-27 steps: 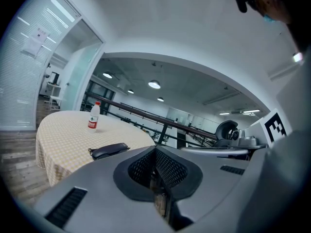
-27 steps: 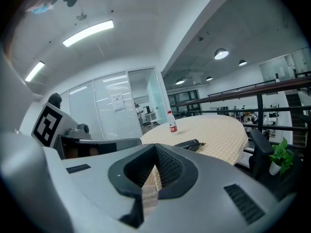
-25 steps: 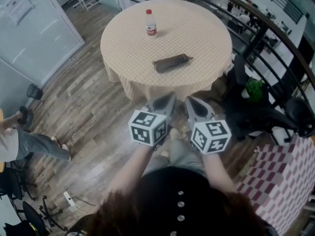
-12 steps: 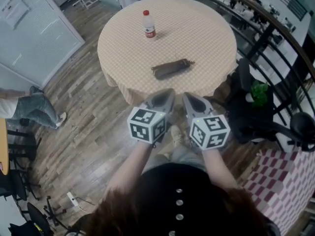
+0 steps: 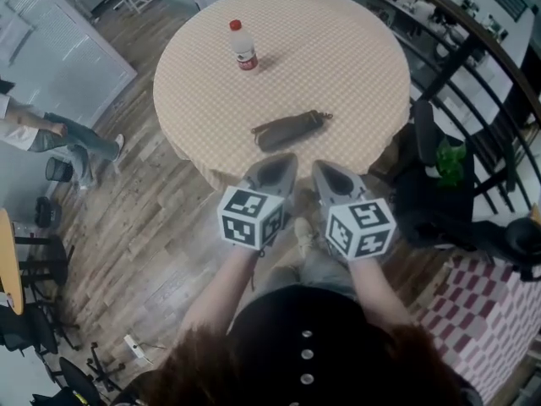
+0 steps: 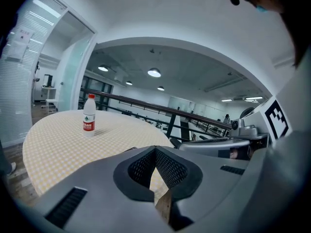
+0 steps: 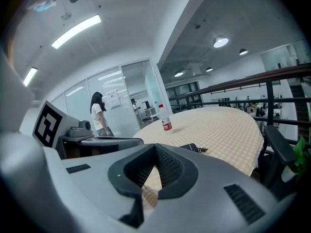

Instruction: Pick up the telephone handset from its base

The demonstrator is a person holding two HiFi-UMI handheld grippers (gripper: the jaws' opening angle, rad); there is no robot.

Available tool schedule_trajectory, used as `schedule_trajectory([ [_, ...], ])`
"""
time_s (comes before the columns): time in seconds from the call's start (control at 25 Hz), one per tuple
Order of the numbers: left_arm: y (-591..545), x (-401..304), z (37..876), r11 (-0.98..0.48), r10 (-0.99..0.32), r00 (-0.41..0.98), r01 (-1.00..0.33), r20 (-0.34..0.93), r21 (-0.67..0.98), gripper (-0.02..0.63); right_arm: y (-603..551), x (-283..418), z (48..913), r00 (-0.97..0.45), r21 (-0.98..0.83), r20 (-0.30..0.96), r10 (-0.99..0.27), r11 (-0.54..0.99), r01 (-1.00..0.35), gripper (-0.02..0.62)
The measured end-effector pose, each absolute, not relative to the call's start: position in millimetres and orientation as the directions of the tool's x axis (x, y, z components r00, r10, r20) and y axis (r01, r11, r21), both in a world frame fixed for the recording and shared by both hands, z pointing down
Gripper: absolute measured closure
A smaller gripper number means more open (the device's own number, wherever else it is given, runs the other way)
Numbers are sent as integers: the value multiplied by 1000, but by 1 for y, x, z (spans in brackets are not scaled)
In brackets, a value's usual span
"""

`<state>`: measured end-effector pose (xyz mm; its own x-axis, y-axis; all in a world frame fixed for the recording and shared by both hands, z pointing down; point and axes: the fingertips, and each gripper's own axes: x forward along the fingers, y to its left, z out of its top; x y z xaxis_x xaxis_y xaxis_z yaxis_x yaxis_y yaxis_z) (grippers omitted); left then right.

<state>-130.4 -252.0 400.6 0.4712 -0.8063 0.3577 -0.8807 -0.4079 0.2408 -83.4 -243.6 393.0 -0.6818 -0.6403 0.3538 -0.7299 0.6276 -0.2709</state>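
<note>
Since the phone (image 5: 287, 129) lies near the table's (image 5: 355, 66) front edge, long axis across my view, it's just ahead of both grippers. L gripper (image 5: 281, 164) and R gripper (image 5: 325, 172): jaws closed, nothing held. L approx. centred on it, prob. nearer; res. too low to be sure.

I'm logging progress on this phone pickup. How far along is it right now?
Done: nothing yet; the telephone lies untouched on the table, near its front edge. In hand: the left gripper and right gripper hover side by side short of the table, jaws shut and empty. Left: reach the telephone, open a gripper's jaws, close on the handset and lift it off its base.
</note>
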Motion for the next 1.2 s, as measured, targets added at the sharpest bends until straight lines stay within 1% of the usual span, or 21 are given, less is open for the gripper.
schedule_trajectory([
  [0.2,-274,-130,414,-438,-781,475,-880,406,186,600,-265,-85,407,-678,-288,378,-630,616,-733,586],
  [0.56,-301,-132,442,-475,-723,482,-867,495,150,600,-291,-90,435,-681,-344,411,-606,588,-732,586],
  [0.8,-314,-134,457,-502,-687,459,-860,563,89,600,-307,-85,449,-674,-371,432,-599,563,-738,586],
  [1.2,-340,-137,477,-545,-641,438,-838,631,28,598,-326,-81,470,-692,-412,460,-556,557,-721,586],
])
